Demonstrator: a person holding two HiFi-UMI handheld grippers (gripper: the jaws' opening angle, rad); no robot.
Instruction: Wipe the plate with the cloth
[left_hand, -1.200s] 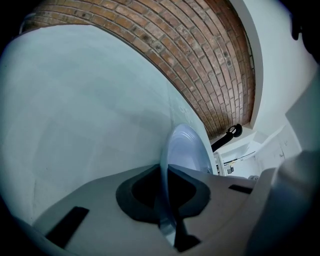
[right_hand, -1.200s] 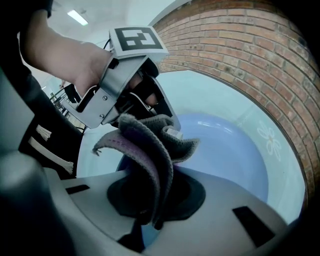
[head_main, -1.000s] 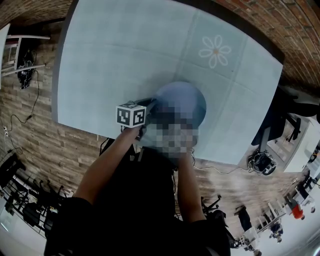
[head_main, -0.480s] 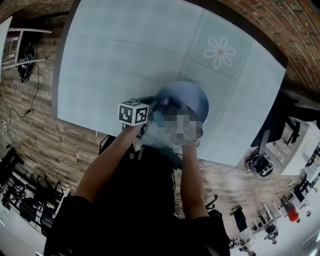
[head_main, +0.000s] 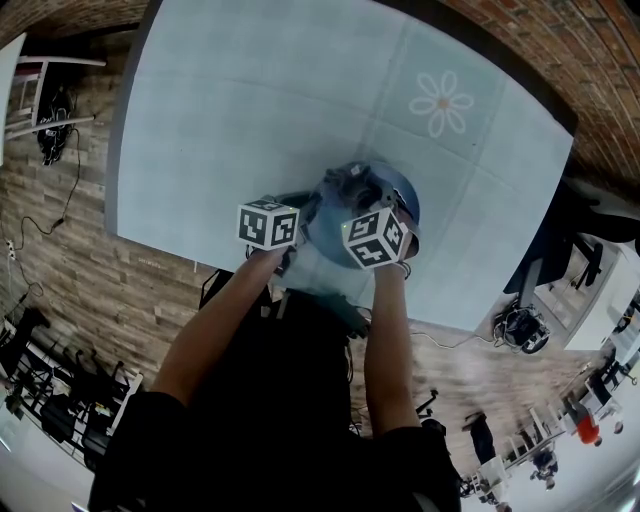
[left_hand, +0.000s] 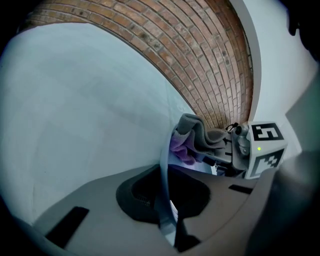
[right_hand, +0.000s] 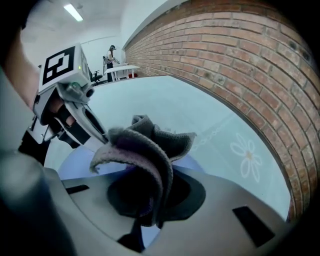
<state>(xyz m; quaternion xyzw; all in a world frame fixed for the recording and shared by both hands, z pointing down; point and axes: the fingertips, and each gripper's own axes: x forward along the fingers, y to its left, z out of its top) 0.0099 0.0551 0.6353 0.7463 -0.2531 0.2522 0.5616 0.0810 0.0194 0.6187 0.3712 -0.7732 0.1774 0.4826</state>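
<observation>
**Plate clamped, cloth over it**

The left gripper (left_hand: 167, 202) clamps the rim of the blue plate (left_hand: 163, 165), its jaws narrow on the edge. The plate is at the near edge of the pale table (head_main: 250, 100). The right gripper (right_hand: 150, 197) pinches the grey cloth (right_hand: 142, 145), which bunches above its jaws, over the plate. The two grippers are close together.

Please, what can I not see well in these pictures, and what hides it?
1. Head view: much of the round blue plate lies under a marker cube and the crumpled grey cloth.
2. Left gripper view: the plate, clamped in the left tongs, shows nearly edge-on; its face is barely seen.
3. Right gripper view: the cloth, held in the right tongs, hides where it meets the plate.
</observation>
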